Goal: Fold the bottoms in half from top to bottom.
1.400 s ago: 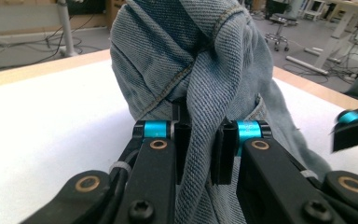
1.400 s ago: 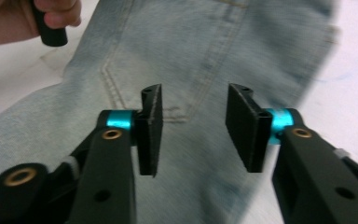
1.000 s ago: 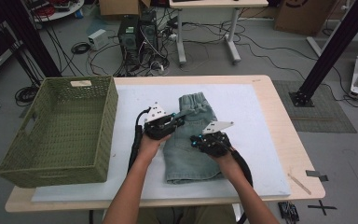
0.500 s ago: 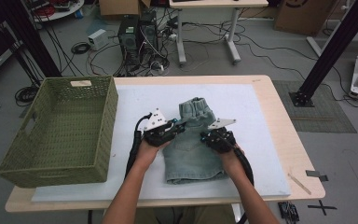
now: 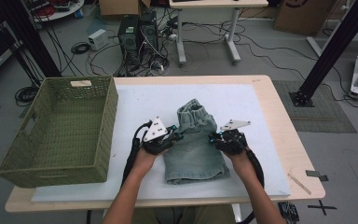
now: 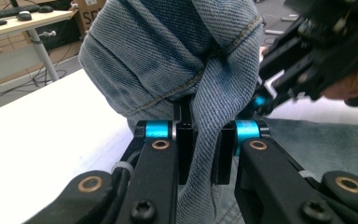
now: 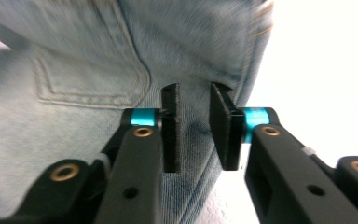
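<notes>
A pair of light blue denim shorts [image 5: 193,149] lies on the white mat, its far end bunched up and lifted. My left gripper [image 5: 176,135] is at the shorts' left edge. In the left gripper view its pads [image 6: 185,149] are shut on a twisted fold of the denim [image 6: 168,51]. My right gripper [image 5: 213,138] is at the shorts' right edge. Its jaws have just been opening: in the right gripper view the right gripper [image 7: 193,107] stands open, with the denim [image 7: 74,56] beyond and below it and nothing pinched between the pads. The right gripper [image 6: 307,60] also appears in the left gripper view.
A green woven basket [image 5: 56,130] stands on the table's left side, next to the left forearm. The white mat [image 5: 135,100] covers most of the wooden table [image 5: 279,112]. Cables trail from both grippers toward the near edge.
Both hands have drifted apart, the left gripper leftward and nearer, the right gripper rightward. The shorts' far end has bunched up. The right gripper's jaws have parted.
</notes>
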{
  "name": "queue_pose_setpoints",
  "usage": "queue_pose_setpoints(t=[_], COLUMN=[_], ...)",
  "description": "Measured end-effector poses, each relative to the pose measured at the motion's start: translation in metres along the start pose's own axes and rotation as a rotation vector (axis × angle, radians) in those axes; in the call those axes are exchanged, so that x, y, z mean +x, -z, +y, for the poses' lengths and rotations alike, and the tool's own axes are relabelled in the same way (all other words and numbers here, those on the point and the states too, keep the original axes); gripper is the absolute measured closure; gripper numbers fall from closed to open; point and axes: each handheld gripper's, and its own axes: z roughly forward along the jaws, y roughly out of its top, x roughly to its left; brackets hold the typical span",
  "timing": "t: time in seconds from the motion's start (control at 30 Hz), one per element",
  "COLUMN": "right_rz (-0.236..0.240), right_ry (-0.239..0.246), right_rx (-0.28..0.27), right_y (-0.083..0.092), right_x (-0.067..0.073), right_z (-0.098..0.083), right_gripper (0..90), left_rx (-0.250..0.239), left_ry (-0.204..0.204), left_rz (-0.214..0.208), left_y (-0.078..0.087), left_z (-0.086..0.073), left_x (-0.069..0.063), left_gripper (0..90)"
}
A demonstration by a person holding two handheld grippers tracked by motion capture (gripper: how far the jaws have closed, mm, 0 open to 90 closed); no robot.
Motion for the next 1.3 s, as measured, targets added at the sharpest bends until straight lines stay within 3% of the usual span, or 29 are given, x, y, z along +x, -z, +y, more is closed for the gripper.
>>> queue_pose_setpoints(t=[0.3,0.43,0.6,0.8,0.93,1.03,1.1,1.2,1.3], right_rz=[-0.007,-0.024,-0.007,0.090,0.177,0.220,0.191,0.131,0.131], right_ry=[-0.046,-0.033,-0.003,0.055,0.053,0.089,0.105,0.067,0.063], right_rx=[-0.125,-0.131,-0.122,-0.085,-0.060,-0.012,-0.007,-0.012,-0.009], right_y=[0.031,0.033,0.028,0.012,0.001,-0.008,-0.013,-0.017,-0.020], right_x=[-0.023,-0.033,-0.042,-0.041,-0.039,-0.033,-0.030,-0.034,-0.034], right_z=[0.007,0.016,0.031,0.049,0.050,0.049,0.049,0.051,0.053], right_gripper=[62.5,57.3,54.5,54.6,56.3,57.3,52.3,51.7,57.9], left_rx=[0.003,0.008,0.012,0.025,0.037,0.041,0.048,0.049,0.051], left_ry=[-0.022,-0.033,-0.032,-0.041,-0.040,-0.047,-0.063,-0.063,-0.067], left_rz=[0.007,0.007,0.009,0.009,0.014,0.007,0.005,0.007,0.005], left_y=[0.004,0.007,0.008,0.010,0.010,0.009,0.010,0.011,0.010], left_z=[-0.007,-0.010,-0.013,-0.014,-0.016,-0.016,-0.016,-0.016,-0.016], left_x=[-0.006,-0.007,-0.006,-0.006,-0.003,-0.004,-0.006,-0.006,-0.006], left_gripper=[83.7,83.8,83.7,83.7,83.6,83.6,83.7,83.7,83.8])
